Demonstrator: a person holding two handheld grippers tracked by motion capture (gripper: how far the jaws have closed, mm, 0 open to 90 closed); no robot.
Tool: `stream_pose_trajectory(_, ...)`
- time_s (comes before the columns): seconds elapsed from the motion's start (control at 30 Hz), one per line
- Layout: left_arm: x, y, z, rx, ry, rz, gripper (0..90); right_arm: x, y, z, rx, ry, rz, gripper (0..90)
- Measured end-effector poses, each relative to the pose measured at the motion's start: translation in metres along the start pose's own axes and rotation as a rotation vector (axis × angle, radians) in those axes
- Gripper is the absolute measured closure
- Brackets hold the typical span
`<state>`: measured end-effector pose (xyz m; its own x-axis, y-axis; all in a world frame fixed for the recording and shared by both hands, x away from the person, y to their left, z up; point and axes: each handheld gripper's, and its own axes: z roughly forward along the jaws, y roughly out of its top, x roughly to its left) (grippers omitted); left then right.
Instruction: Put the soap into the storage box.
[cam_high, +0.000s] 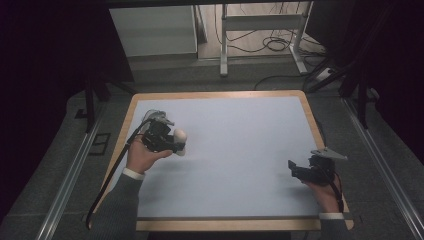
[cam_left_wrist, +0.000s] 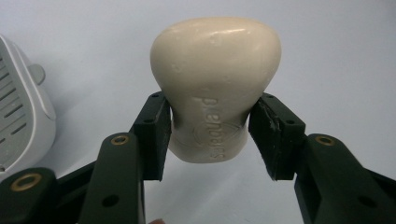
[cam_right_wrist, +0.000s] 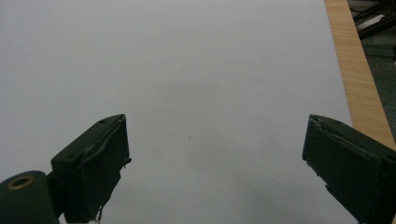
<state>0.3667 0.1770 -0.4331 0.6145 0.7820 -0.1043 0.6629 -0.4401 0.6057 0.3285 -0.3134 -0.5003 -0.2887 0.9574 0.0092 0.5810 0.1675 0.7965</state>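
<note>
Cream soap bar (cam_left_wrist: 215, 84) clamped between left tongs (cam_left_wrist: 210, 135)

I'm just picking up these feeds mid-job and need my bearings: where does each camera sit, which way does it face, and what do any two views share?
High view: fixed above the person's side, looking forward and down on the pale blue wood-edged table; both forearms, hands and grippers enter from below.
Left gripper view: rides the left gripper, looking along its jaws, which clamp the cream waisted soap bar; a white slotted object sits at the left edge.
Right gripper view: rides the right gripper, looking over bare tabletop between open jaws.
Shared: the soap bar in high and left gripper views.
</note>
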Motion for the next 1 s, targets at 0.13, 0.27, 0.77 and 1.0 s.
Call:
stream_pose_trajectory(0.13, 0.003, 0.001, 0.000, 0.004, 0.004, -0.003, 50.0, 0.000, 0.000, 0.000, 0.002, 0.002, 0.000, 7.1)
stream_pose_trajectory(0.27, 0.006, 0.001, 0.000, 0.002, 0.009, -0.009, 50.0, 0.000, 0.000, 0.000, 0.003, 0.000, 0.003, 7.0)
stream_pose_trajectory(0.77, 0.018, 0.003, -0.001, -0.001, 0.023, -0.019, 50.0, 0.000, 0.000, 0.001, 0.006, -0.001, 0.003, 7.1)
stream_pose_trajectory(1.0, 0.026, 0.003, -0.003, -0.003, 0.030, -0.028, 50.0, -0.001, -0.001, 0.001, 0.006, -0.003, 0.006, 7.1)
